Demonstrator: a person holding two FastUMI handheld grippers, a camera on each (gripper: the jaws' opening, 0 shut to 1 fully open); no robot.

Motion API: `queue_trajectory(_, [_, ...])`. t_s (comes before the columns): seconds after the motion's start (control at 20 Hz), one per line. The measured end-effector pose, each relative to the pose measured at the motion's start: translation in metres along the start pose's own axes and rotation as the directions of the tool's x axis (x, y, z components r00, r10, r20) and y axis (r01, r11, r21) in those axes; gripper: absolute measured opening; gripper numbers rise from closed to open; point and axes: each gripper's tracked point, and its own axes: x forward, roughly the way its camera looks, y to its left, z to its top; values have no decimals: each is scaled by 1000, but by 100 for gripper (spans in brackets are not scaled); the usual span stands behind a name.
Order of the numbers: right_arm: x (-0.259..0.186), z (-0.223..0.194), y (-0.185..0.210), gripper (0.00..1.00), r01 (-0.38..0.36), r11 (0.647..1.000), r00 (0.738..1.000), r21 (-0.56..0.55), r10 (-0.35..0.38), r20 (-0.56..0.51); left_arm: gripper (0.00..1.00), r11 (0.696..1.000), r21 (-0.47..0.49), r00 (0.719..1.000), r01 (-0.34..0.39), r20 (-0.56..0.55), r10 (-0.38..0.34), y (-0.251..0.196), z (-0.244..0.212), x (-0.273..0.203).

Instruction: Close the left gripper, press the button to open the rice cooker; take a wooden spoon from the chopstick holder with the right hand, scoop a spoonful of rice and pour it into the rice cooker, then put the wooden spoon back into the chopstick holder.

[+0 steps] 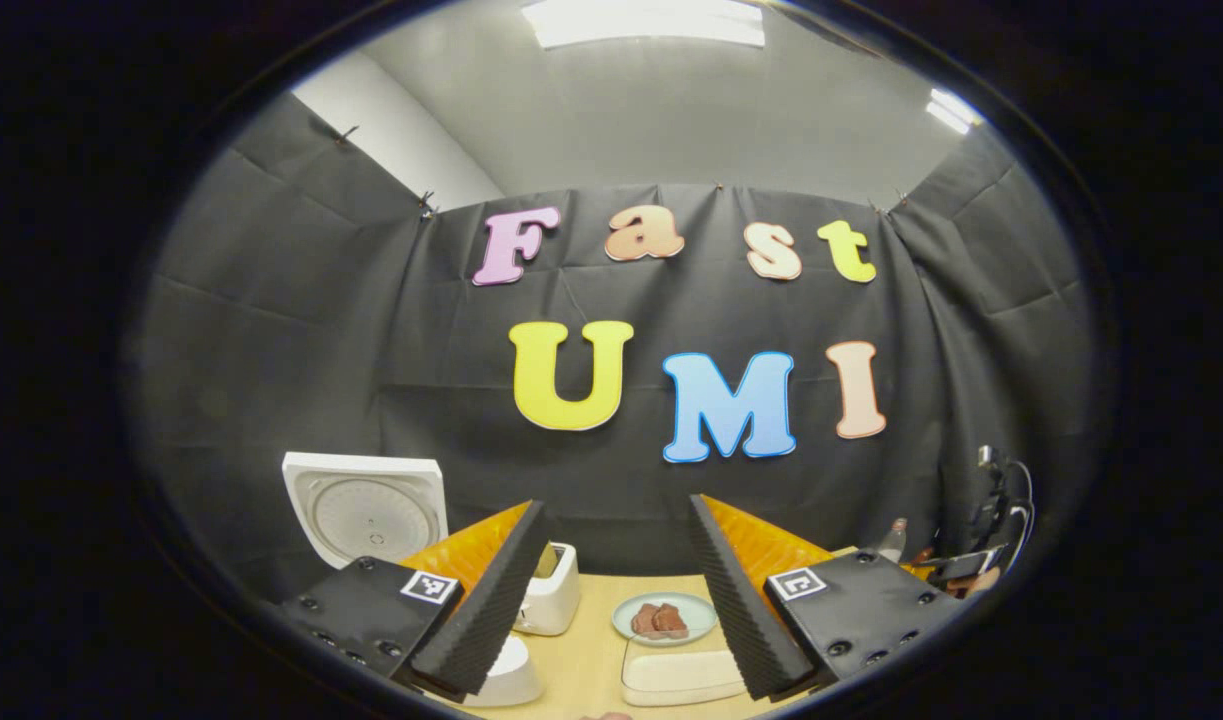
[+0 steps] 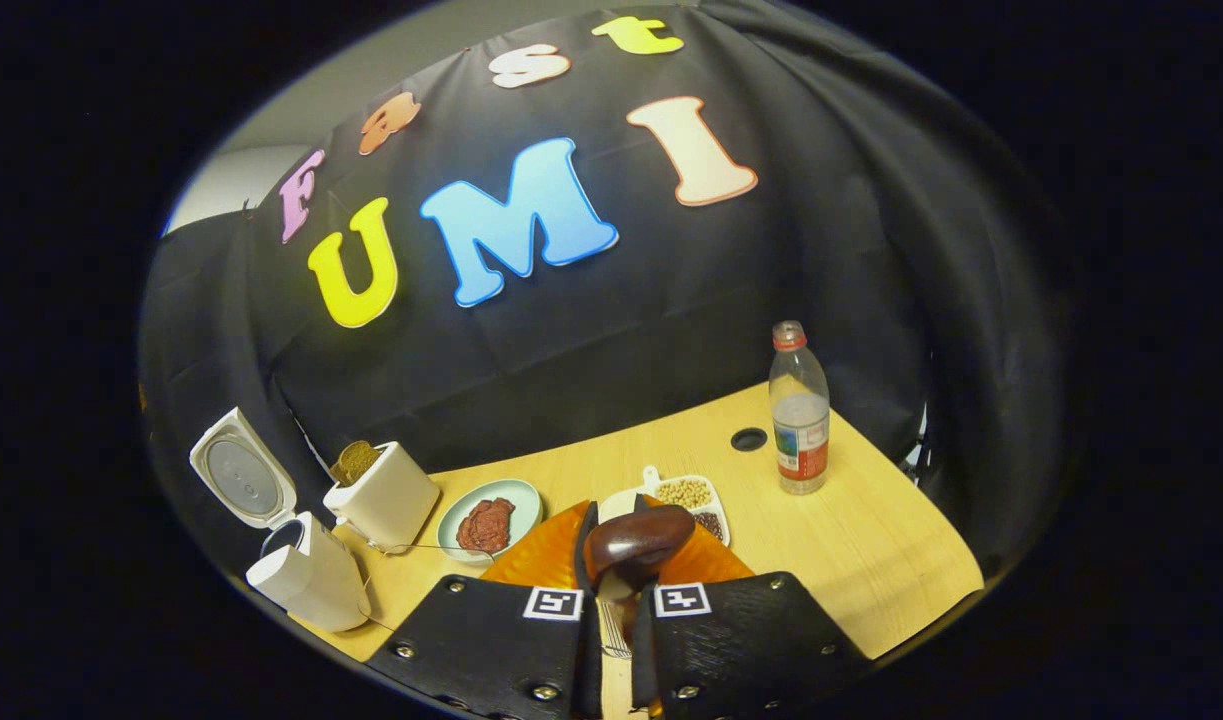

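Note:
My right gripper [image 2: 616, 522] is shut on a dark wooden spoon [image 2: 639, 545], held above the table's near side with its glossy bowl pointing forward. I cannot tell whether it holds rice. The white rice cooker [image 2: 306, 575] stands at the left with its lid [image 2: 241, 470] raised. A white divided dish [image 2: 686, 492] of grains and beans lies just beyond the spoon. In the left gripper view my left gripper [image 1: 616, 505] is open and holds nothing; beyond its left finger are the cooker's raised lid [image 1: 366, 510] and body [image 1: 511, 680].
On the wooden table [image 2: 871, 540], a white toaster [image 2: 383, 495] with bread stands beside the cooker. Next to it is a plate of meat [image 2: 489, 520]. A water bottle [image 2: 799, 410] stands at the right near a cable hole [image 2: 748, 438]. A white tray [image 1: 683, 678] lies below the left gripper.

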Motion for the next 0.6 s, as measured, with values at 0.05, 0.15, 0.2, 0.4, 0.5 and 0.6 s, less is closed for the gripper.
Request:
queue_trajectory(0.05, [-6,11,13,12,-21,1000,1000,-10,21,14,98,1000,-8,1000,-4,1,4,5,-2,-1])
queue_trajectory(0.15, [-15,27,39,12,-69,998,997,-14,69,28,98,1000,-30,1000,-7,0,7,13,-4,-1])
queue_trajectory(0.2, [-19,36,55,12,-99,995,994,-14,99,37,98,999,-31,1000,-10,1,10,17,-4,0])
queue_trajectory(0.4, [-19,52,110,12,-183,982,981,-41,185,51,98,1000,-23,1000,1,-27,-1,28,-15,0])
queue_trajectory(0.5, [-14,46,134,12,-215,975,975,-56,217,35,96,1000,-18,1000,-2,-24,2,36,-14,1])
queue_trajectory(0.6, [-7,34,154,12,-245,968,969,-51,245,10,96,1000,-9,1000,-1,-19,1,41,-11,-2])
